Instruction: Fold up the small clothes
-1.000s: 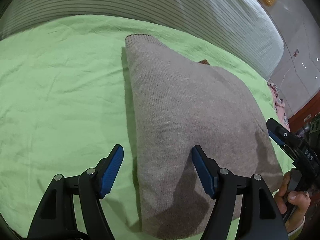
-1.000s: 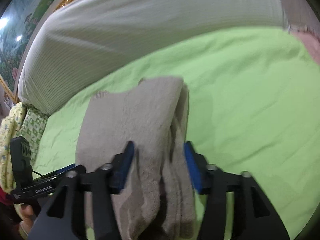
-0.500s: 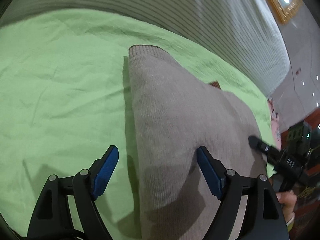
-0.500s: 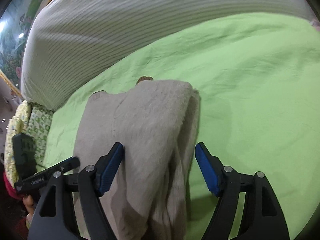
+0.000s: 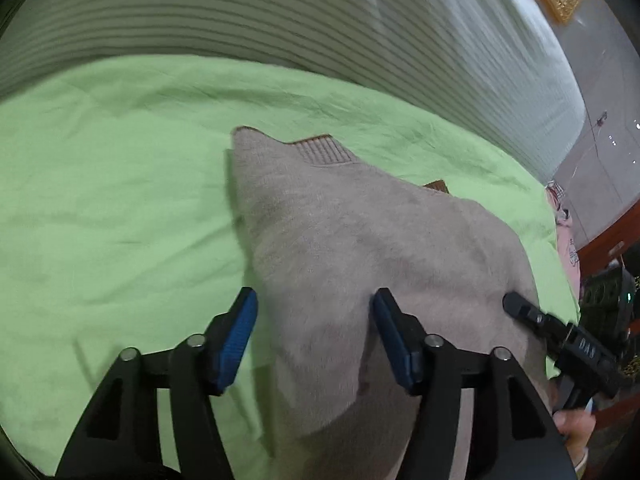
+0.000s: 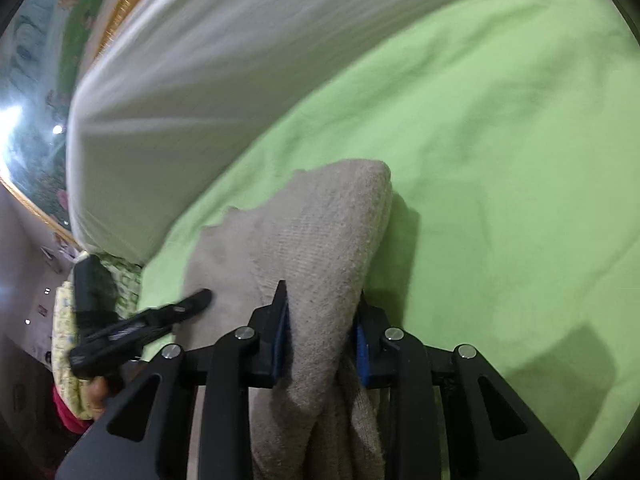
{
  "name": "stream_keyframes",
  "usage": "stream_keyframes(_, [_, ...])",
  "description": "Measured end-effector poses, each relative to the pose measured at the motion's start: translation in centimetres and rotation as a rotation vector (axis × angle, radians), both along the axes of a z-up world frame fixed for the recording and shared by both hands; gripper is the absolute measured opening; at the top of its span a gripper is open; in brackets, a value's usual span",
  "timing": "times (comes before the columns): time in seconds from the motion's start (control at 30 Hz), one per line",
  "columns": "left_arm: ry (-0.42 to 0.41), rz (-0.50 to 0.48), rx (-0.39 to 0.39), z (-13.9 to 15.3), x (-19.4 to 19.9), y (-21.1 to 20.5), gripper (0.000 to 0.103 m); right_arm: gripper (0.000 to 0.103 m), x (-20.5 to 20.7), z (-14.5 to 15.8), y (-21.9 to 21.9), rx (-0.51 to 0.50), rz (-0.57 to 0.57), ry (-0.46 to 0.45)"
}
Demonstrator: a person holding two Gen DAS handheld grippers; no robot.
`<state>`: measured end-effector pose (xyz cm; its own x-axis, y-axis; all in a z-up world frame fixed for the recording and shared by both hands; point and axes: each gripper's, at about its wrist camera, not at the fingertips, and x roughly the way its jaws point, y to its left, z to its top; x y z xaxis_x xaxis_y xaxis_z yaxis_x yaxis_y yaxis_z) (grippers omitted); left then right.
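Observation:
A beige knit sweater lies folded on the green bedsheet; its ribbed hem shows at the far end. My left gripper stands open over the sweater's left edge, the right pad on the knit, the left pad over the sheet. My right gripper is shut on the sweater's thick right edge, with cloth bunched between the blue pads. The right gripper also shows in the left wrist view, and the left gripper in the right wrist view.
A white striped headboard runs along the far side of the bed. A pink garment lies at the bed's right edge. A yellow-green patterned cloth lies at the left edge in the right wrist view.
My right gripper has closed on the sweater's right edge; it was open half a second ago. My left gripper has narrowed a little and stays open. Both views are blurred by movement.

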<state>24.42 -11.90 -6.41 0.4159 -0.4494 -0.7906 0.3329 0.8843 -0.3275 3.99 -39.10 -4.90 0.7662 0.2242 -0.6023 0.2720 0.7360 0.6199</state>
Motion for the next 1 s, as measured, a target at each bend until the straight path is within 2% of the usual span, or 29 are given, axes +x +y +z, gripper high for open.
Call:
stream_keyframes(0.13, [-0.028, -0.005, 0.009, 0.5, -2.8, 2.0, 0.08, 0.054, -0.7, 1.7, 0.7, -0.095, -0.026, 0.041])
stream_keyframes(0.17, [-0.025, -0.002, 0.002, 0.4, -3.4, 2.5, 0.082, 0.057, -1.1, 2.2, 1.2, -0.118, -0.02, 0.041])
stream_keyframes(0.23, [0.004, -0.009, -0.034, -0.3, -4.4, 3.1, 0.082, 0.073, -1.3, 2.5, 1.8, -0.13, 0.005, 0.038])
stream_keyframes(0.27, [0.02, -0.015, -0.047, -0.9, -4.7, 3.0, 0.082, 0.077, -1.4, 2.4, 2.4, -0.143, 0.027, 0.045])
stream_keyframes(0.37, [0.052, -0.019, -0.063, -2.0, -4.4, 3.0, 0.084, 0.079, -0.6, 1.3, 3.0, -0.182, 0.06, 0.103])
stream_keyframes(0.5, [0.147, -0.017, -0.157, -3.9, -3.4, 2.7, 0.084, 0.08, 0.1, 0.4, 2.7, -0.142, 0.071, 0.105])
stream_keyframes(0.57, [0.161, -0.018, -0.181, -4.3, -3.1, 2.4, 0.08, 0.078, 0.2, 0.1, 2.6, -0.114, 0.078, 0.096])
stream_keyframes(0.63, [0.172, -0.03, -0.212, -4.5, -3.1, 2.2, 0.066, 0.06, 0.3, 0.0, 2.5, -0.085, 0.098, 0.087])
stream_keyframes(0.7, [0.18, -0.014, -0.226, -4.7, -2.9, 2.0, 0.064, 0.051, 0.1, -0.2, 2.4, -0.062, 0.101, 0.077])
stream_keyframes(0.73, [0.177, -0.01, -0.233, -4.6, -3.0, 1.9, 0.059, 0.047, 0.0, -0.1, 2.5, -0.064, 0.1, 0.073])
stream_keyframes(0.8, [0.167, -0.008, -0.249, -4.5, -3.3, 2.2, 0.048, 0.041, -0.5, 0.3, 2.9, -0.065, 0.089, 0.058])
stream_keyframes(0.87, [0.152, -0.007, -0.264, -4.0, -3.9, 2.7, 0.043, 0.037, -1.1, 0.9, 3.5, -0.062, 0.084, 0.037])
stream_keyframes(1.0, [0.103, -0.008, -0.251, -2.2, -5.8, 3.3, 0.04, 0.033, -1.6, 2.3, 5.0, -0.065, 0.088, 0.001])
